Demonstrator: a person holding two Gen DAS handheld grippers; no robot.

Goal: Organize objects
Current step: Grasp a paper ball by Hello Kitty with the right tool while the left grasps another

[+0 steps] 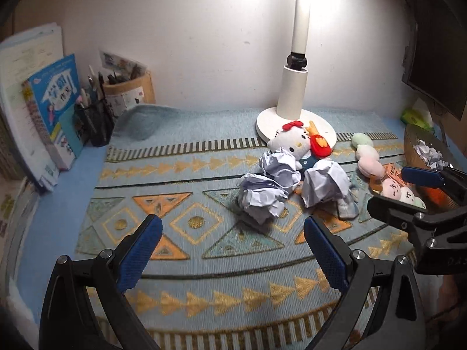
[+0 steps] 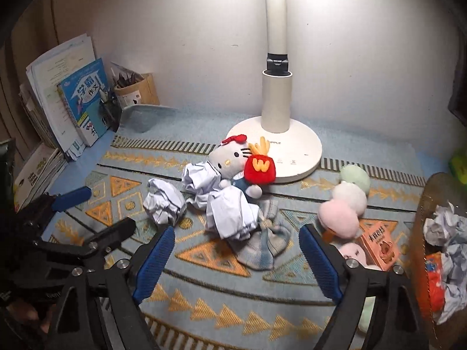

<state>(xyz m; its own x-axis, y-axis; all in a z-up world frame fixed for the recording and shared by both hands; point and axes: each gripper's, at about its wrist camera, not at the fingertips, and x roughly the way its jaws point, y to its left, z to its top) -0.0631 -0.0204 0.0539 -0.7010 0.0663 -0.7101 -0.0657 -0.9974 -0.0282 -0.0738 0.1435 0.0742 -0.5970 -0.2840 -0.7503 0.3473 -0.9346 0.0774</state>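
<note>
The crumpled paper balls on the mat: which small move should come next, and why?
Probably bring the right gripper forward over the nearest paper ball and close on it. Both grippers are open and hold nothing, three paper balls lie loose beside the cat plush, and the basket at the right already holds crumpled paper, so it seems to be where they go.

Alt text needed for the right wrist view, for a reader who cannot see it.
Open blue-padded tongs hover empty over a patterned mat strewn with crumpled paper balls, a white cat plush holding red fries, and a pastel dumpling plush. A white lamp base stands behind; a basket of paper sits at right.
</note>
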